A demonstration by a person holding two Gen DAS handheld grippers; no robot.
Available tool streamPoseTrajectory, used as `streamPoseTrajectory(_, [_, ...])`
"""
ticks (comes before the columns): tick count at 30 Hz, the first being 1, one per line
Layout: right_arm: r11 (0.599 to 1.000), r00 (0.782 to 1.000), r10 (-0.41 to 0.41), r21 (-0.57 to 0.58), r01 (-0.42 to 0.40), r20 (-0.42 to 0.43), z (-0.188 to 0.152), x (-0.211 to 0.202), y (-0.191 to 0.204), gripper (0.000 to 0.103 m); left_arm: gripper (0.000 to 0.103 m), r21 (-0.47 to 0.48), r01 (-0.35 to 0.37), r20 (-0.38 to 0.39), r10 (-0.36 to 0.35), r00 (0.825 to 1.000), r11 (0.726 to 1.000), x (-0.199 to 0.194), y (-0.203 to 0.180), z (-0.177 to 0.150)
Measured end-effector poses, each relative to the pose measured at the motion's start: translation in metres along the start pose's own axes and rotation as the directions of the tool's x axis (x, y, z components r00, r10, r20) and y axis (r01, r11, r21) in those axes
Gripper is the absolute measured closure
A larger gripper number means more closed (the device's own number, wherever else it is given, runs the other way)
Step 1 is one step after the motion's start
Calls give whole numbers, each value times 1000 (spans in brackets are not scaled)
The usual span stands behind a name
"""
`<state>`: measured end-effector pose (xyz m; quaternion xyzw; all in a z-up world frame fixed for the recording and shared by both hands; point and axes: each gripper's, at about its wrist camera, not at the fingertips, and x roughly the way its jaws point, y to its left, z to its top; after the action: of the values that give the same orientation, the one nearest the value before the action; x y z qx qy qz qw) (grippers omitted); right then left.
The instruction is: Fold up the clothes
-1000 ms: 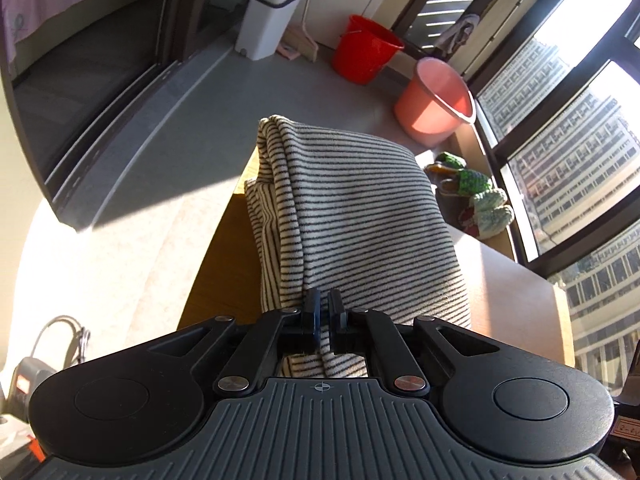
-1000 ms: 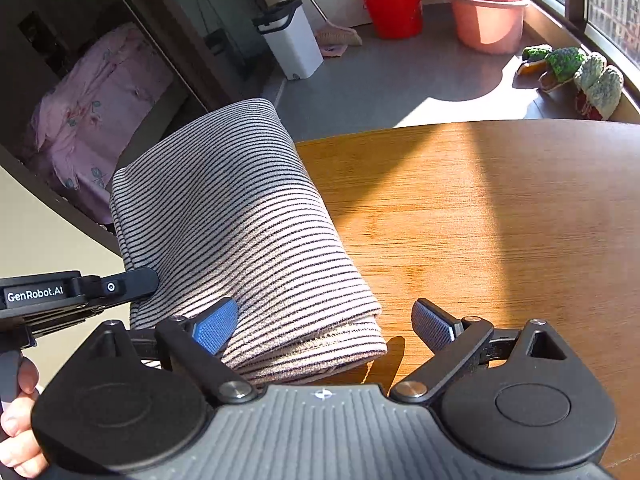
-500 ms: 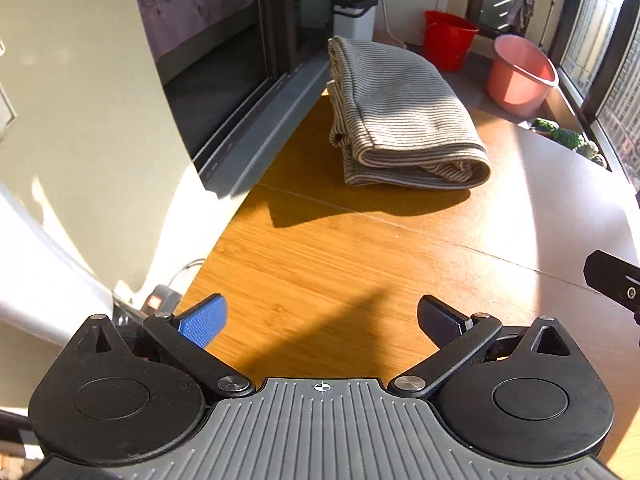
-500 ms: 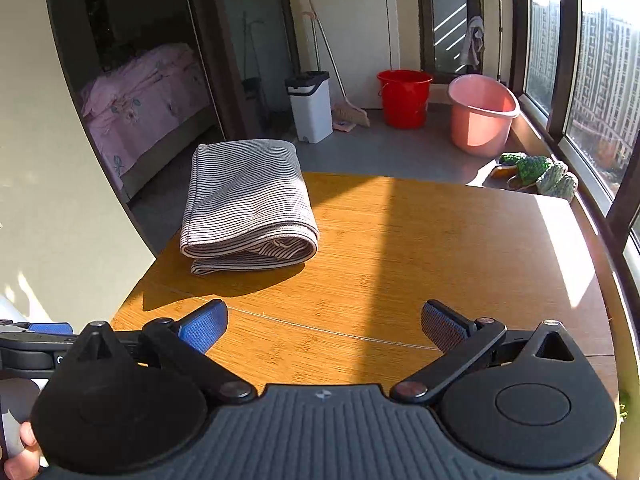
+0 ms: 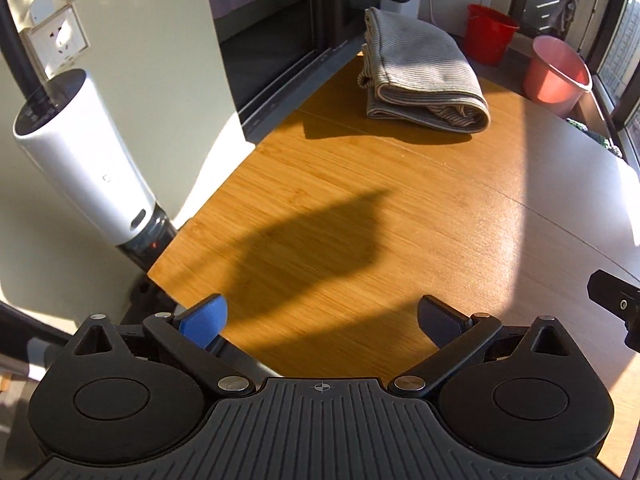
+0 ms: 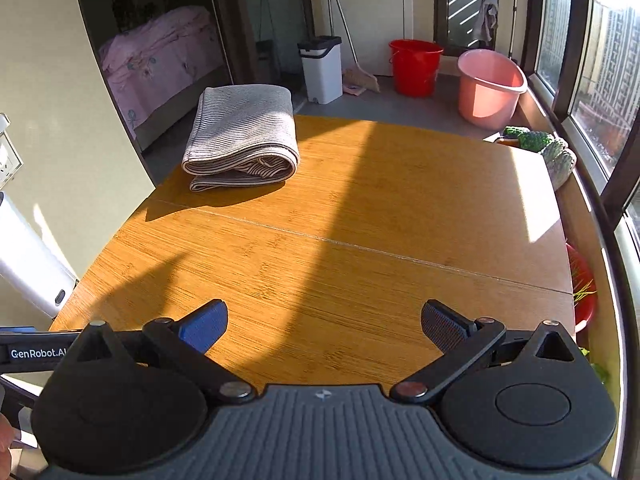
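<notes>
Folded grey striped knit garment [image 6: 243, 136] lies on far left corner of wooden desk [image 6: 340, 240], in sunlight. Left gripper [image 5: 320, 320] released, jaws wide, nothing between. Right gripper [image 6: 324, 322] released too, empty, well apart from garment. Red bucket [image 6: 414, 66], pink basin [image 6: 490, 86] on floor behind.

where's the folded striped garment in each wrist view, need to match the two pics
Left wrist view: the folded grey-and-white striped garment lies top centre-right, at the far end of the wooden table.
Right wrist view: the same garment lies upper left, on the table's far left corner.
Shared landmark: the red plastic bucket on the floor beyond the table, to the right of the garment in both views.
</notes>
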<state>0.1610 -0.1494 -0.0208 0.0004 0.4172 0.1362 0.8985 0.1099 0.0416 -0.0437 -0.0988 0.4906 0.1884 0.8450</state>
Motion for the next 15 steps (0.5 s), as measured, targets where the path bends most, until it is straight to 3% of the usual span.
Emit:
streamPoseTrajectory(7, [1000, 999, 7, -20, -6, 38, 10, -7, -1, 0, 0, -7, 40, 53, -40, 998, 999, -13, -15, 14])
streamPoseTrajectory(15, [1000, 999, 1, 1, -2, 41, 47, -12, -12, 0, 0, 116, -81, 138, 65, 988, 990, -26, -51, 41])
